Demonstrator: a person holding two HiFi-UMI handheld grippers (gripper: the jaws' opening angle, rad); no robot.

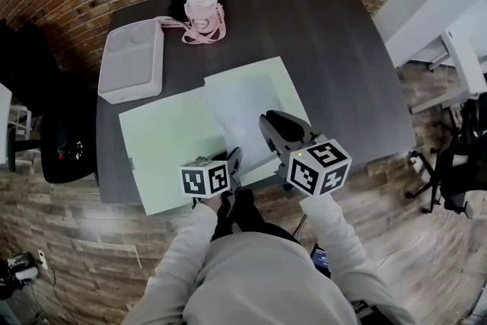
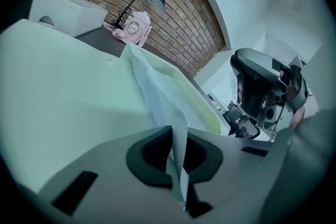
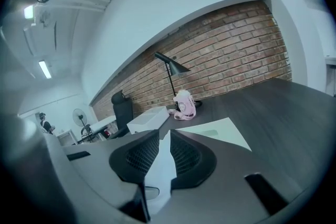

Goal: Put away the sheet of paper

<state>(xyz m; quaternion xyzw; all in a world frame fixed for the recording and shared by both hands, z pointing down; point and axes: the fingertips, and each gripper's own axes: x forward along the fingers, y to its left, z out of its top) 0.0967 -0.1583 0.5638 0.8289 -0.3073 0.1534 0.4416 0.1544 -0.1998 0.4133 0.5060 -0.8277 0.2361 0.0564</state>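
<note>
Now the left gripper (image 2: pixel 177 152) and right gripper (image 3: pixel 161 158) both clench the sheet of paper (image 1: pixel 243 106) at its six-o'clock edge, over the green folder (image 1: pixel 163 139).

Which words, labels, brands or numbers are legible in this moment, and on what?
None legible.
Cubes on the left gripper and right gripper: square marker patterns only, no text.
The pink item: any label too small to read.
The sheet of paper: no print visible.
</note>
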